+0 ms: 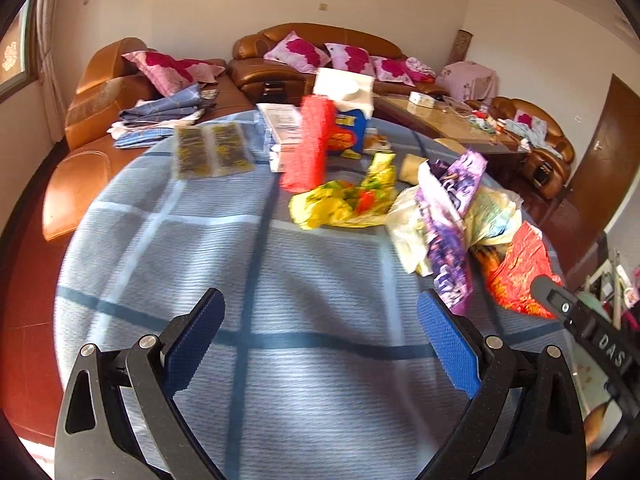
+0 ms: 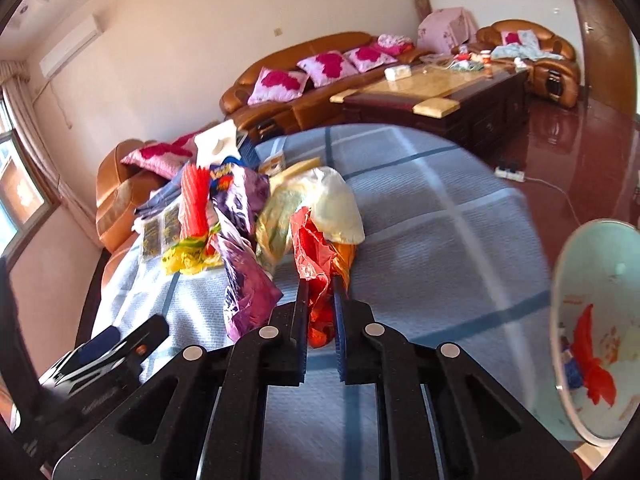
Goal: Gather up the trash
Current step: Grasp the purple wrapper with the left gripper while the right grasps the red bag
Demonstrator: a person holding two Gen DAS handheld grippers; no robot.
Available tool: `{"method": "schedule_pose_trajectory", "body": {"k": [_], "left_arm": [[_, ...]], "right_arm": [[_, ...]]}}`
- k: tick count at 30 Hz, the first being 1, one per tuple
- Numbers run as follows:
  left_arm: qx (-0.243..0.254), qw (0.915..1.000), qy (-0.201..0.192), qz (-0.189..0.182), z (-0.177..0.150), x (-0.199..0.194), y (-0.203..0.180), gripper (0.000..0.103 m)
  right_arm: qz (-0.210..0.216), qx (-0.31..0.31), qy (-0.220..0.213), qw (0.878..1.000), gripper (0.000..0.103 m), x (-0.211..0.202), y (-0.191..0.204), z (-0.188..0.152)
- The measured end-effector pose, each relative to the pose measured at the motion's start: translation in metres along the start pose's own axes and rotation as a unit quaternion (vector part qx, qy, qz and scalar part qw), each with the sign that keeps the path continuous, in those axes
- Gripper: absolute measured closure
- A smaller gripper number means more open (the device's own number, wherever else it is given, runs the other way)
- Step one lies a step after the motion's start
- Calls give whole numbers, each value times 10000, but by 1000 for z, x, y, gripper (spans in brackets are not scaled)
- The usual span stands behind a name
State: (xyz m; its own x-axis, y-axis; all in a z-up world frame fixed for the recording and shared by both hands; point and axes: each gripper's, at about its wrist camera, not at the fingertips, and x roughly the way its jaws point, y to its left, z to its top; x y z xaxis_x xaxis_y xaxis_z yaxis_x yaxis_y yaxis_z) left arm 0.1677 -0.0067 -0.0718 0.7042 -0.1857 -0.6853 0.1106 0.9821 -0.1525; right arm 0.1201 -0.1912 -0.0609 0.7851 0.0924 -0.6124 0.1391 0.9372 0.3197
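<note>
Crumpled wrappers lie on a round table with a blue checked cloth. My right gripper is shut on a red-orange wrapper, also seen in the left wrist view. Beside it are a purple wrapper, a pale yellow bag, and a yellow wrapper. My left gripper is open and empty over bare cloth, short of the pile.
A pale green trash bin with wrappers inside stands at the table's right edge. A red mesh object, boxes and a dark sachet pack sit at the far side. Brown sofas and a coffee table stand beyond.
</note>
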Motion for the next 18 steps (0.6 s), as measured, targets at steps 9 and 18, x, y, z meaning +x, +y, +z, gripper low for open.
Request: {"method": "schedule_pose_trajectory", "body": {"k": [9, 18], "left_arm": [[212, 9979, 284, -551, 4, 22, -59, 11], [547, 9938, 600, -765, -8, 42, -83, 56]], "right_arm": [[-115, -62, -216, 9997, 92, -23, -13, 3], [-233, 138, -194, 9994, 92, -40, -40, -8]]}}
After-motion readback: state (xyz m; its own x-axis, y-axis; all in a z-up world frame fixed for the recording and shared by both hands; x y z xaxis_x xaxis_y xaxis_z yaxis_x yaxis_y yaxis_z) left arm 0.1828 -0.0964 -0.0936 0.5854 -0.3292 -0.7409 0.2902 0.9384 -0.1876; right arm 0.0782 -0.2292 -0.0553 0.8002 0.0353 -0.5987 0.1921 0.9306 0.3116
